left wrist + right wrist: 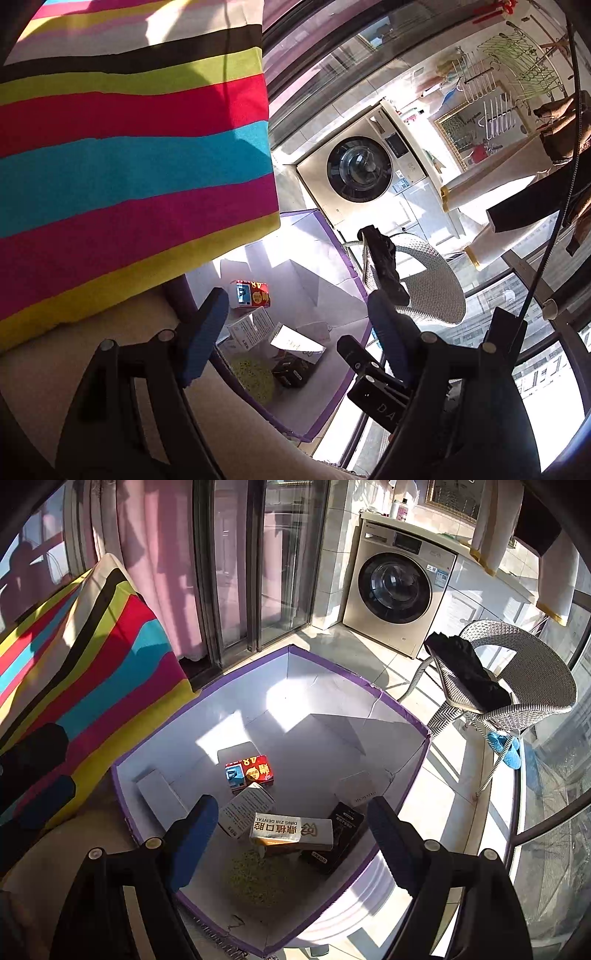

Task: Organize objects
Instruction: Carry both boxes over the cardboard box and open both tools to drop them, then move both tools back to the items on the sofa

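Above the purple-rimmed box (391, 709) holding the small cartons (291, 829), both tongs, left (295, 325) and right (291, 830), gape empty; reaching in blind could crush or scatter them.

A storage box (388, 716) is sitting open on the floor, with a striped cushion (92, 664) leaning just beside its left wall. Inside it, a small printed carton (248, 771) is lying toward the middle, with a leaflet-covered box (245, 808) in front of it. A dental-brand box (291, 830) is resting nearer still, partly over a dark box (338, 838) to its right. A round scrubby pad (255, 877) is lying nearest of all. Behind the box, a washing machine (399, 590) is standing against the wall. To the right, a wicker chair (517, 672) is carrying a folded cloth (465, 672), with slippers (504, 747) lying beneath it.
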